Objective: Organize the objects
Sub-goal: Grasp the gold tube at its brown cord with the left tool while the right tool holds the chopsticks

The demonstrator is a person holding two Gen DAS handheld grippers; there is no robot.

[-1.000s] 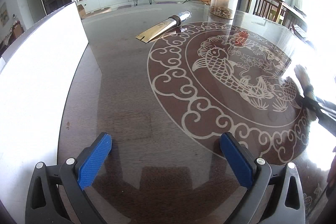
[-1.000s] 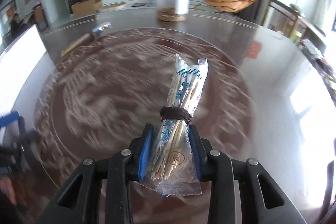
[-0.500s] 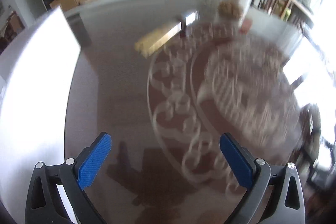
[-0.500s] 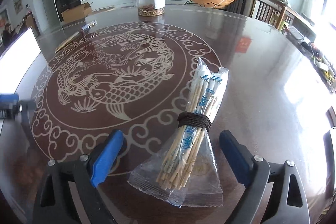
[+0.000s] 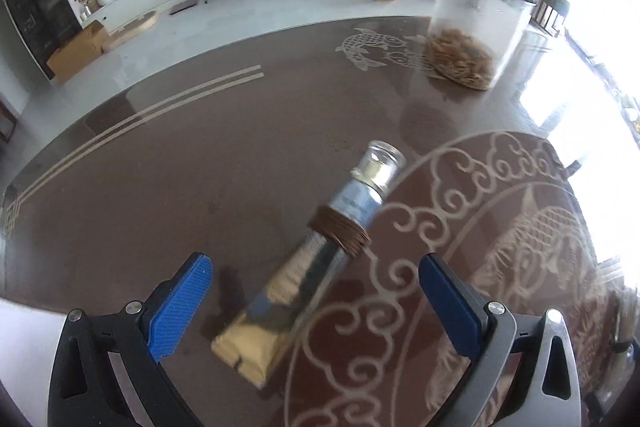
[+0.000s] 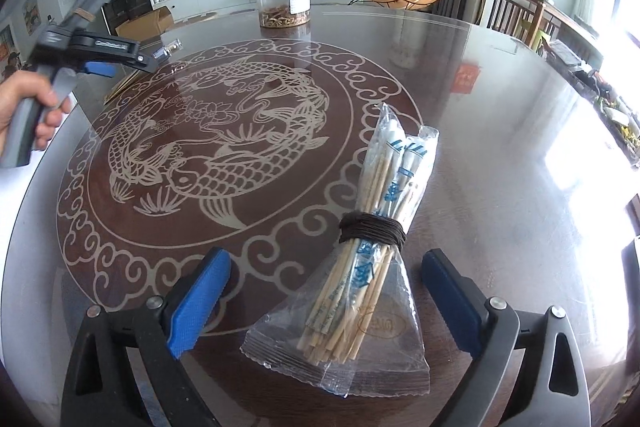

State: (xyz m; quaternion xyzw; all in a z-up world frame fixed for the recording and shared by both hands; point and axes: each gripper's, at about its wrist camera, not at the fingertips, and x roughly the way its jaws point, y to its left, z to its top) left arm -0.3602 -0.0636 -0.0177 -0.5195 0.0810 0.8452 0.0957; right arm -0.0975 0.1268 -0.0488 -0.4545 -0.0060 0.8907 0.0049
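We are looking at a release that has just happened: our right gripper point(image 6: 324, 301) was pinching the bag of bamboo sticks point(image 6: 372, 247) a second ago, its jaws have just been opening, and now they are standing spread wide with the bag lying loose between them, touching neither pad. The bag is resting on the table point(image 6: 500, 107), just outside the carved fish medallion point(image 6: 208, 143), on the side away from our left hand point(image 6: 24, 107). We are judging that placement done. Meanwhile our left gripper point(image 5: 316, 301) has been swinging across the table and is now hanging over the gold tube point(image 5: 308, 271), which is lying just outside the medallion's border with its clear cap pointing toward the far edge; the jaws are spread, with the tube's flat end between them, not yet pinched. This is looking like the next pickup. The clear jar point(image 5: 476, 31) is standing well beyond the medallion, apart from both objects. Nothing is blocking the tube, though it is lying skewed to the jaws and may be slipping on the glossy top.
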